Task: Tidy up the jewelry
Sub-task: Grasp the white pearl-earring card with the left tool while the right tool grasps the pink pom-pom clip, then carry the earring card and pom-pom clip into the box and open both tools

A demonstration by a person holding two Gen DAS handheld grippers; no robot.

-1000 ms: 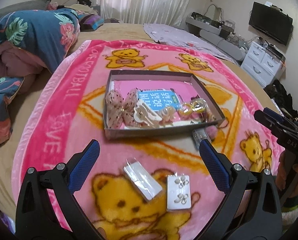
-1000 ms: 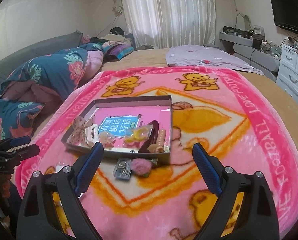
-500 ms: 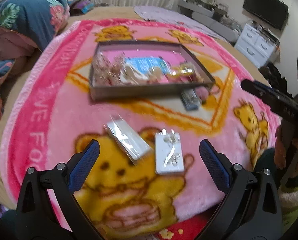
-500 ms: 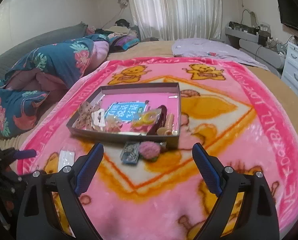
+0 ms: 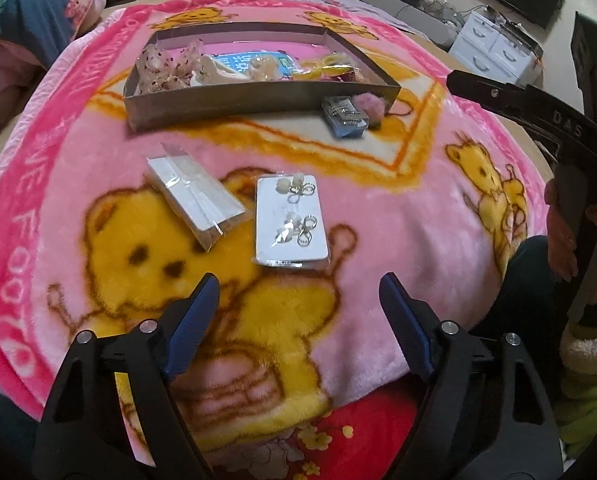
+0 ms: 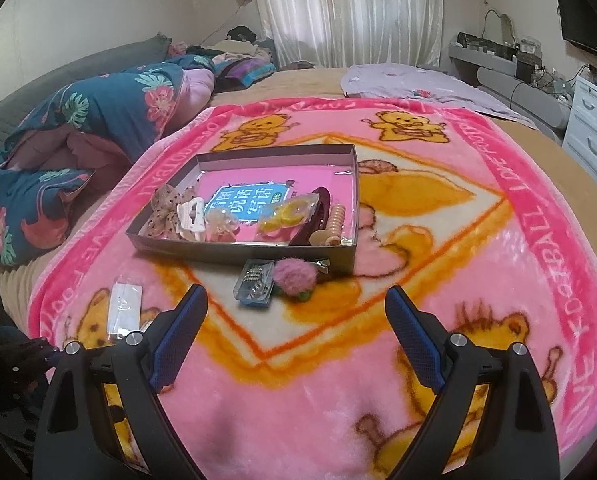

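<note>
An earring card [image 5: 290,220] and a clear packet [image 5: 194,196] lie on the pink bear blanket. My left gripper [image 5: 298,284] hovers just short of the card; its jaws are closing with nothing between them. A grey tray [image 5: 258,100] farther back holds bows, hair clips and a blue card. A blue clip box [image 5: 344,116] and a pink pompom [image 5: 368,106] rest against the tray's front wall. My right gripper [image 6: 296,294] is open and empty, just short of the clip box [image 6: 254,286] and pompom [image 6: 294,276]. The tray [image 6: 238,252] lies beyond them and the packet [image 6: 124,312] at the left.
The blanket [image 6: 478,280] covers a bed. A rolled floral quilt [image 6: 78,128] lies at the far left, a lilac cloth [image 6: 418,80] at the back. White drawers [image 6: 594,136] and a TV stand to the right. A person's hand [image 5: 562,240] is at the right edge.
The left gripper has dropped and closed in on the earring card and packet, and its jaws have narrowed. The right gripper's view has tipped down a little.
</note>
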